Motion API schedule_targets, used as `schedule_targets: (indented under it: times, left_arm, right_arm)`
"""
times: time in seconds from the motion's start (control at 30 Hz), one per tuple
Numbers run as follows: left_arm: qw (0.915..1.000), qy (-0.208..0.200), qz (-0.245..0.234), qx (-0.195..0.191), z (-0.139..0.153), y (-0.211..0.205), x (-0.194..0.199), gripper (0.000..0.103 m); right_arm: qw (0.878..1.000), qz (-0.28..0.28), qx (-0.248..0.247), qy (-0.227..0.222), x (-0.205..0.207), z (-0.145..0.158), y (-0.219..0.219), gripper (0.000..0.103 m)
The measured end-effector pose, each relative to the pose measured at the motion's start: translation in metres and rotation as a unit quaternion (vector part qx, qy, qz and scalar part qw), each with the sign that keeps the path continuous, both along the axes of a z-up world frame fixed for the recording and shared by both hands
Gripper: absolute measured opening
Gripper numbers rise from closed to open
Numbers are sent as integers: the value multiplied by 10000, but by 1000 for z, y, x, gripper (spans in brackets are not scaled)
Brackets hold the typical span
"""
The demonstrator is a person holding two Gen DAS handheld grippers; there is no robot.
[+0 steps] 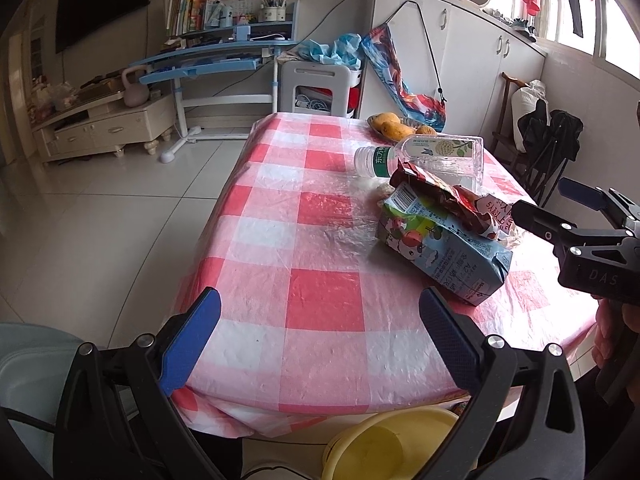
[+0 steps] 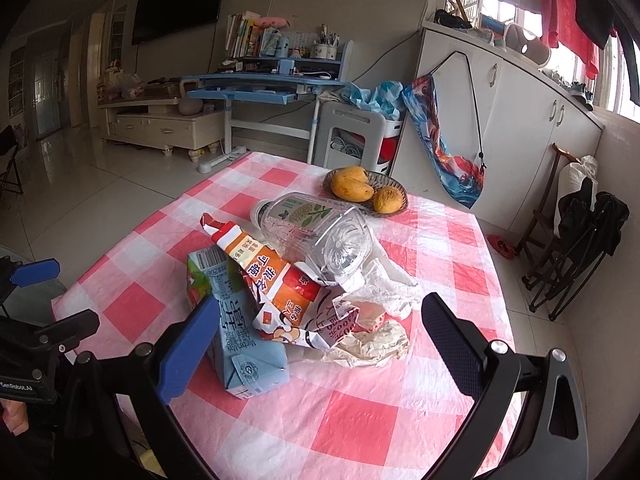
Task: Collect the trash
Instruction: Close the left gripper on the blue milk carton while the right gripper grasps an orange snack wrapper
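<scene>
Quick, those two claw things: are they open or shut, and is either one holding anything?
Left gripper: open, holding nothing, above the table edge.
Right gripper: open, holding nothing, just short of the trash pile.

Left gripper (image 1: 320,340), right gripper (image 2: 316,344): black frames, blue finger pads, silver screws (white "DAS" lettering).

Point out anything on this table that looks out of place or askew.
A litter pile sits mid-table: a clear bottle tipped on its side, a torn snack wrapper draped over a toppled drink carton, and crumpled paper beside them. The fruit basket looks orderly. No spill is visible.
</scene>
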State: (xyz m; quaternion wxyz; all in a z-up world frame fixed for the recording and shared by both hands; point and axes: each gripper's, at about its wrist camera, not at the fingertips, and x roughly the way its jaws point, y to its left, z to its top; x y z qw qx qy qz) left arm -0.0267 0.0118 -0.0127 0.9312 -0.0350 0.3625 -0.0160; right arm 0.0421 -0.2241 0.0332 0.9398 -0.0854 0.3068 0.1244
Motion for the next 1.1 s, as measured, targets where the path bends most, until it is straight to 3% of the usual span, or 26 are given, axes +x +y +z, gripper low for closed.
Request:
schedule_targets:
  times: [0.23, 0.43, 0.6, 0.77, 0.87, 1.1]
  left_arm:
    - [9999, 40, -7, -133, -2, 1, 3, 96]
    - [9966, 263, -213, -757, -4, -15, 30, 96]
    - [9961, 466, -477, -577, -7, -55, 61, 96]
    - [9943, 700, -584, -546, -17, -90, 84, 96]
    - [9946, 724, -653, -364, -21, -109, 91, 96]
    - [9947, 774, -679, -33, -16, -97, 88, 97]
  right_arm:
    - [9979, 176, 493, 390, 5, -4, -12, 94]
    - [9911, -356, 1137, 587, 23, 1, -48, 94]
    - [9847, -505, 1473, 780, 47, 4, -75, 94]
    - [9634, -783, 2285, 1166, 58, -11, -104, 94]
    - [9577, -774, 2486, 1229, 57, -11, -108, 94]
    - [9498, -689, 2790, 1236, 54, -7, -110, 94]
